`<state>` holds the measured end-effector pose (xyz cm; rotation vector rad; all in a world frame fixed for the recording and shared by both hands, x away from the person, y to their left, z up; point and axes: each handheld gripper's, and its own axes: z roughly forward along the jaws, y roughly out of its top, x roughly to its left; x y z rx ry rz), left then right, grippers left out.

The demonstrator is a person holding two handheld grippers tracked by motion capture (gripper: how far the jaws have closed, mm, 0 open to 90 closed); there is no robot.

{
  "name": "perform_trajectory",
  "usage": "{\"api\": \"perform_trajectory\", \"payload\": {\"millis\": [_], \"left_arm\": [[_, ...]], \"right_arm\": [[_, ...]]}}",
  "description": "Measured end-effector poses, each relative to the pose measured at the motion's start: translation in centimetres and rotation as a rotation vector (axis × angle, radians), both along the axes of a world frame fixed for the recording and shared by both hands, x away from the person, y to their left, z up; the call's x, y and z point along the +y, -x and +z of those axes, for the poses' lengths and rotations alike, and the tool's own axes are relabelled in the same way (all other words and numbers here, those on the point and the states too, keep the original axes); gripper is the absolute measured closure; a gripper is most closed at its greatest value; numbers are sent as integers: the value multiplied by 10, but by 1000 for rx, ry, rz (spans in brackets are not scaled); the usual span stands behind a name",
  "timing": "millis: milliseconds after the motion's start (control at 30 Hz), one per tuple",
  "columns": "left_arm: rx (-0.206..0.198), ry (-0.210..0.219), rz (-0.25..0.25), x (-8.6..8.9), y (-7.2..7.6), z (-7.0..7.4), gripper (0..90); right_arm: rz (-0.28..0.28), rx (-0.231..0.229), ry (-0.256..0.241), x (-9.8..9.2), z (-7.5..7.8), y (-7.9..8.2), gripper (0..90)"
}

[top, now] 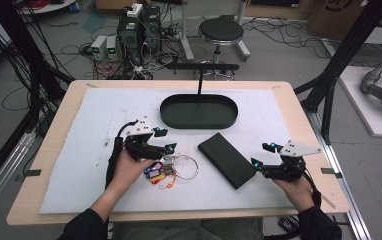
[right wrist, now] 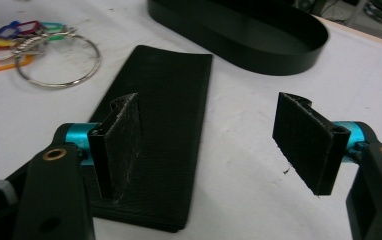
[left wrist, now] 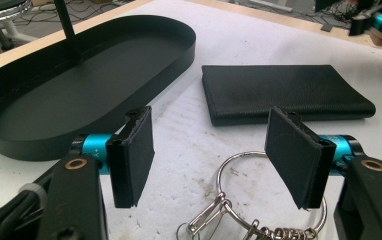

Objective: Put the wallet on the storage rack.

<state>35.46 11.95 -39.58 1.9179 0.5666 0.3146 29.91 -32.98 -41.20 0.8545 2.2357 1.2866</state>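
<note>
A bunch of keys with coloured tags [top: 158, 173] on a large metal ring [left wrist: 239, 155] lies on the white mat. My left gripper [top: 165, 140] stands open just above it; in the left gripper view the ring's far arc sits between the pads of my left gripper [left wrist: 214, 155]. A black wallet [top: 227, 160] lies flat to the right of the keys. My right gripper [top: 262, 155] is open at the wallet's right end, with its left pad over the wallet [right wrist: 159, 115] and nothing held. The tags [right wrist: 14, 32] show beyond it.
A black oval tray [top: 199, 125] with an upright post stands behind the wallet and keys, empty inside [left wrist: 79, 90]. The white mat [top: 89, 120] covers most of the wooden table. A stool [top: 221, 31] and cables are on the floor beyond.
</note>
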Motion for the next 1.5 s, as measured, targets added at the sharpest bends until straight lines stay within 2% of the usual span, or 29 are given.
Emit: {"api": "perform_trajectory", "payload": {"millis": [167,233,400,567,633,667,733,767,800,833,1033,1067,1133,1200,1300,1333,1500], "left_arm": [[-4,11,1,-1,-1,0,361],[-5,22,13,0,-3,0,360],[-6,36,31,2,-4,0,361],[-3,49,50,6,-6,0,360],[0,49,52,7,-7,-1,360],[1,47,52,7,-7,-1,358],[1,42,50,6,-7,-1,358],[0,40,50,6,-7,-1,358],[0,40,50,6,-7,-1,358],[0,38,50,6,-7,-1,358],[8,36,53,5,-7,-1,353],[9,35,52,5,-7,-2,353],[8,33,52,5,-7,-2,353],[11,35,52,5,-7,-2,353],[12,30,50,4,-7,-2,353],[11,29,49,4,-7,-2,353],[17,32,48,4,-7,-2,353]], "right_arm": [[36,10,12,11,-3,9,286],[67,22,23,18,-6,14,286],[115,40,69,28,-12,21,321],[193,40,152,41,-20,29,355],[206,39,166,43,-22,30,361],[229,37,211,49,-25,32,386],[236,34,226,51,-27,33,397],[251,24,263,56,-29,34,417],[251,24,263,56,-29,34,417],[250,8,298,59,-31,35,434],[249,-27,327,61,-33,37,446],[249,-52,347,62,-34,38,445],[249,-59,358,63,-34,39,443],[248,-100,394,65,-36,41,445],[246,-117,408,65,-38,42,465],[250,-144,428,66,-38,44,508],[241,-185,462,64,-36,46,665]]}}
